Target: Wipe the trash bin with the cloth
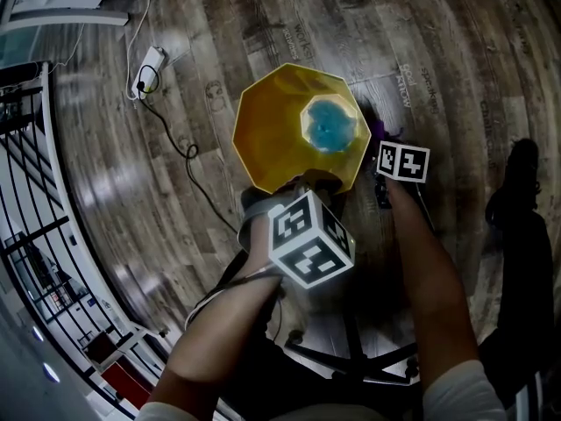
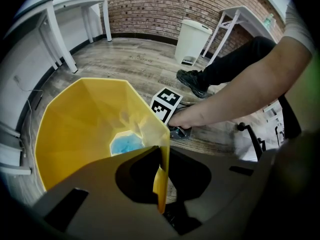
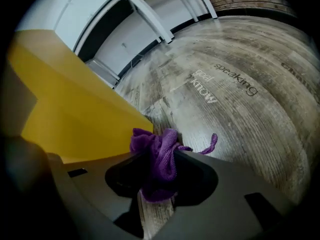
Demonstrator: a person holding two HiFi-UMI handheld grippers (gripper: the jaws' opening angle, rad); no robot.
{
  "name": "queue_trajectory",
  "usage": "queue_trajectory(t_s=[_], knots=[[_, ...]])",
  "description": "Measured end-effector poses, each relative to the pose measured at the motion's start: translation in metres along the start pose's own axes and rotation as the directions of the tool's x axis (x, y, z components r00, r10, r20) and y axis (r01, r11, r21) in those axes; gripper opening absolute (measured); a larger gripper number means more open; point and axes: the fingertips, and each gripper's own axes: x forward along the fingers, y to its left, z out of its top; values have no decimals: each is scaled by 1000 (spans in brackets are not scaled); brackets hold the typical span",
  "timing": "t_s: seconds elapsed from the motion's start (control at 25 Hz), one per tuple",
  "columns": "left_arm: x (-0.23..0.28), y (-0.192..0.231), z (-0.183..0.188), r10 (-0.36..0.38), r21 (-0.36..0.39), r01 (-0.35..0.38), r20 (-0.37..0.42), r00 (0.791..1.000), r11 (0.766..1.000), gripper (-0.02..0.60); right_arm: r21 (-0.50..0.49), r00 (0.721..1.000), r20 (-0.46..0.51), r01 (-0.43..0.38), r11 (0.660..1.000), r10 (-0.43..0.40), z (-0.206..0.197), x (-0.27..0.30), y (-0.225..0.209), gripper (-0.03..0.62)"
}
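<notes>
Now the left hand-held gripper (image 2: 162, 184) clamps the rim of the yellow trash bin (image 2: 85, 129); the right hand-held gripper (image 3: 157, 179) pinches a purple cloth (image 3: 157, 154) beside it.

left gripper (image 2: 161, 184) clamped, steeply down; right gripper (image 3: 159, 171) clamped, angled down

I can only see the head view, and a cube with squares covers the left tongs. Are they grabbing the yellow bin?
Observer: Yes. The left gripper view shows the left tongs clamped on the rim of the yellow bin, one jaw inside the wall and one outside.
Operator: And the other ones?
Observer: The right tongs pinch a bunched purple cloth, close beside the bin's outer wall. I can't tell whether it touches.
Operator: Is there another bin anywhere?
Observer: Yes, a white pedal bin stands on the floor by a brick wall.
</notes>
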Motion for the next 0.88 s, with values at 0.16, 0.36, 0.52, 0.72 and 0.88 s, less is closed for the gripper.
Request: queue_trajectory(t_s=[0.16, 0.36, 0.52, 0.72, 0.88], knots=[[1, 2, 2, 15, 2, -15, 4, 1000, 1000, 26, -37, 999, -22, 29, 999, -30, 0, -1, -4, 144], [1, 2, 4, 19, -3, -19, 6, 1000, 1000, 27, -43, 998, -29, 63, 997, -64, 3, -7, -11, 144], [-1, 5, 6, 33, -9, -32, 23, 999, 999, 28, -33, 997, -14, 76, 997, -77, 8, -15, -10, 144], [-6, 11, 10, 75, -17, -74, 67, 995, 997, 65, -61, 996, -1, 87, 994, -87, 17, -27, -11, 144], [-15, 11, 11, 91, -13, -90, 98, 991, 996, 109, -89, 995, 9, 95, 991, -95, 23, -39, -11, 144]])
